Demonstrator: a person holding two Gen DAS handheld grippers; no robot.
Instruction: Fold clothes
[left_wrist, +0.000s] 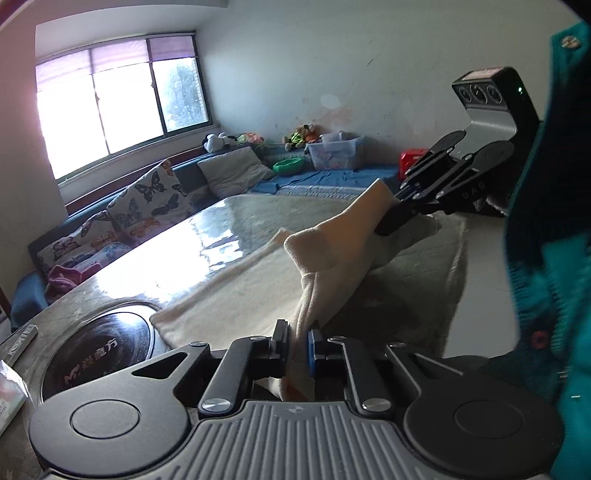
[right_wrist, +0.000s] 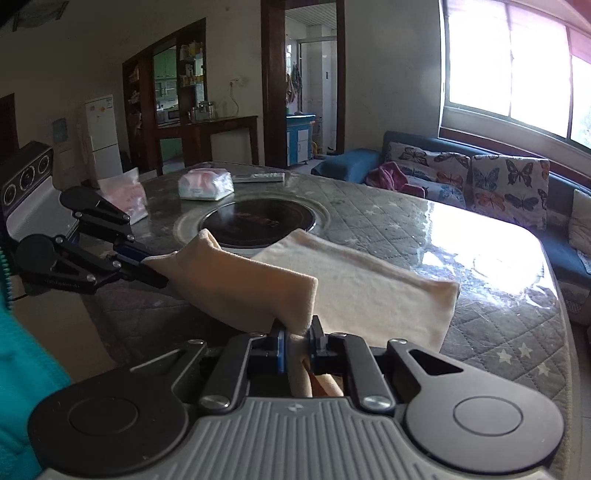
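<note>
Left gripper (left_wrist: 297, 345) and right gripper (right_wrist: 298, 345) each pinch an end of the cream garment (right_wrist: 354, 284) — soft, light, floppy — lifted over the table (right_wrist: 480, 229); hem corners look the best grip.

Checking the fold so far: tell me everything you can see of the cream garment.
The cream garment looks like soft fleecy fabric. Most of it lies flat on the quilted table cover, beside the round black cooktop. Its near edge is lifted in a fold, pinched by the left gripper and the right gripper.
</note>
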